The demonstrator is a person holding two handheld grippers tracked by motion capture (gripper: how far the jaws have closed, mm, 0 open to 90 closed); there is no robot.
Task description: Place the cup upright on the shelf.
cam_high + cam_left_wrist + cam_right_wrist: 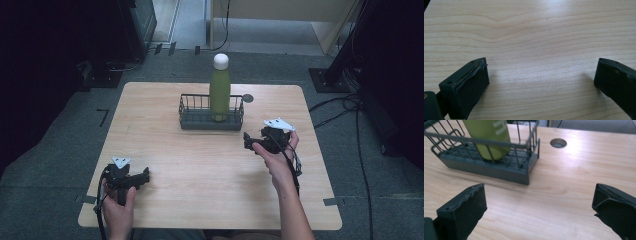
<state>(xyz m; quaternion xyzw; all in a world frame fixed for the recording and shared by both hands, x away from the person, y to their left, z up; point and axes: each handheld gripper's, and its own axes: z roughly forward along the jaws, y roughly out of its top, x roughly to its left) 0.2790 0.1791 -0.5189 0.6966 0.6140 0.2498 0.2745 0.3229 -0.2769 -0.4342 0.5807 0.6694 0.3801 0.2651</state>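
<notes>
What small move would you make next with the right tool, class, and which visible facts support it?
Probably ease the right tool forward and up toward the green bottle. Its jaws are wide open and empty, it already points at the wire basket where the bottle stands upright, and it sits nearer than the left tool, which is open over bare table.
</notes>
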